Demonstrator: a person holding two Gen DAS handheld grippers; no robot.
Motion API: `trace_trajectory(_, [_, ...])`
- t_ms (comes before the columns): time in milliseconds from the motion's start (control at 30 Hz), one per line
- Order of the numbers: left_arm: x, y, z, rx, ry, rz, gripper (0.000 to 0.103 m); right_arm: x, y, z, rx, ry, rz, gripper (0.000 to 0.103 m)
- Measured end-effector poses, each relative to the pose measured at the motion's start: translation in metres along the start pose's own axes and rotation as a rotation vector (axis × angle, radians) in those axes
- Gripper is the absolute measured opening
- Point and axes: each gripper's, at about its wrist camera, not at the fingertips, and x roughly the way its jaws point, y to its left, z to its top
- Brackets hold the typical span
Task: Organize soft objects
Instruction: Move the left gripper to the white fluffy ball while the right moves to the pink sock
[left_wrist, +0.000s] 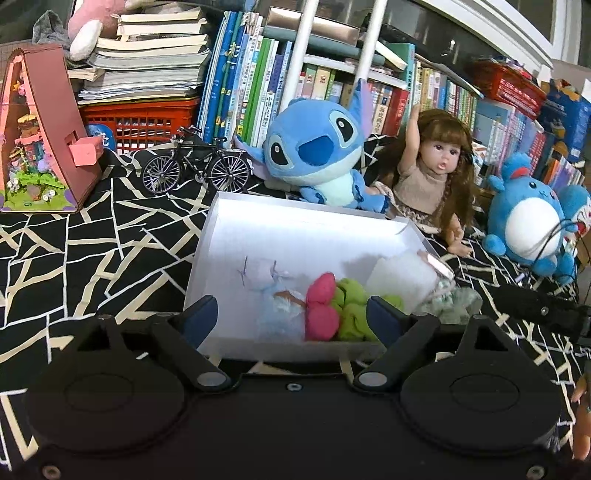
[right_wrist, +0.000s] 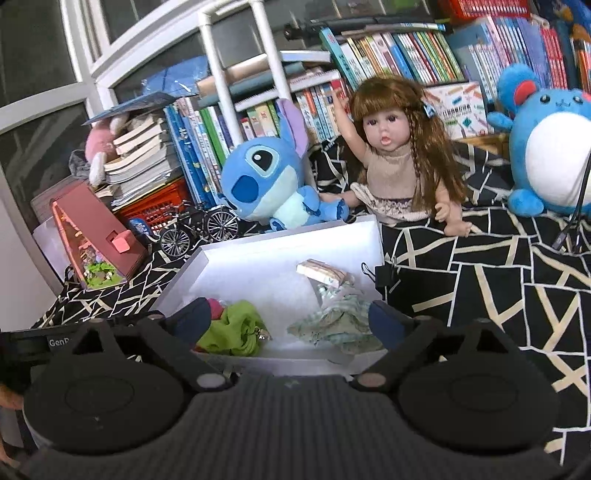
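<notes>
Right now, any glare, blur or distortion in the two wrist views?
Left wrist: box floor overexposed, nearly blown white, pale cloth inside hard to read; strong fisheye bend at the edges. Right wrist: shelf post curves with the lens, corners vignette dark, box interior also washed out. Both fairly sharp, little motion blur.

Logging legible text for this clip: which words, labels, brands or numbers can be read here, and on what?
"GenR", cut off: on the black bar at the left edge of the right wrist view.
Book spines and covers on the shelves: printed characters, too small and blurred to read.
Box with pencil pictures: print blurred, unreadable.
</notes>
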Motion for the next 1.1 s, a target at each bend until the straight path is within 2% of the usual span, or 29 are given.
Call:
trace_trajectory(233, [-0.021, -0.002, -0.018, 0.026, -0.022, 0.012, 0.088, -0.021, 0.012, -0.015, -0.088, -0.049, -0.009, 0.103])
trace_trajectory(500, [-0.045, -0.006, -0.041, 0.061, -0.060, 0.007, 0.090, -0.041, 0.028, -0.035, -0.179, -0.095, -0.019, 0.103])
trace_trajectory(967, [-0.067, 0.002, -0.081, 0.091, -0.105, 0.028, 0.093, -0.058, 0.047, -0.072, -0.296, -0.128, -0.041, 0.103])
trace_trajectory(1100, [-0.073, 0.006, -0.090, 0.091, -0.144, 0.052, 0.094, -0.059, 0.051, -0.082, -0.311, -0.126, -0.044, 0.103])
